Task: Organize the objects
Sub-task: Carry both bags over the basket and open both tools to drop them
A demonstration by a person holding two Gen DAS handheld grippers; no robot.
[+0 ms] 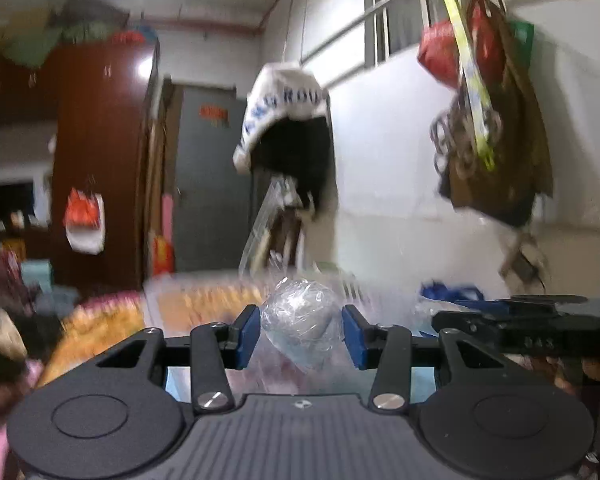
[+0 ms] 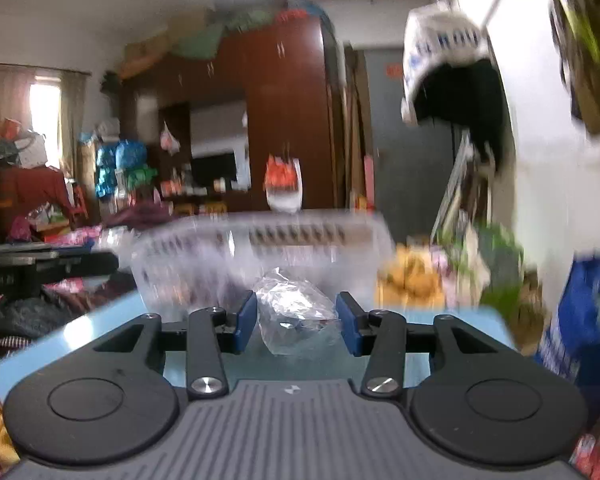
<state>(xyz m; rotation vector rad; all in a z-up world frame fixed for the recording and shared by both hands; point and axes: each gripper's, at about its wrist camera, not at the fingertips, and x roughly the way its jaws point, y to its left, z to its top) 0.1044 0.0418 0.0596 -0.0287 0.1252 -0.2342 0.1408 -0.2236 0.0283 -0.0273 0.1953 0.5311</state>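
My left gripper (image 1: 302,330) is shut on a round lump wrapped in clear plastic film (image 1: 300,316), held up between the blue pads. My right gripper (image 2: 296,322) is shut on a crumpled clear plastic bag (image 2: 294,320) with something dark inside, above a light blue surface (image 2: 100,328). A clear plastic basket (image 2: 260,256) with slotted walls stands just beyond the right gripper; it also shows blurred in the left wrist view (image 1: 204,300). The right gripper's body (image 1: 520,320) shows at the right of the left wrist view.
A white wall (image 1: 380,160) with a hanging white helmet (image 1: 284,120) and hanging bags (image 1: 492,120) stands close on the right. A brown wardrobe (image 2: 284,120) and a grey door (image 1: 208,180) are farther back. Cluttered clothes and bags (image 2: 40,200) fill the left.
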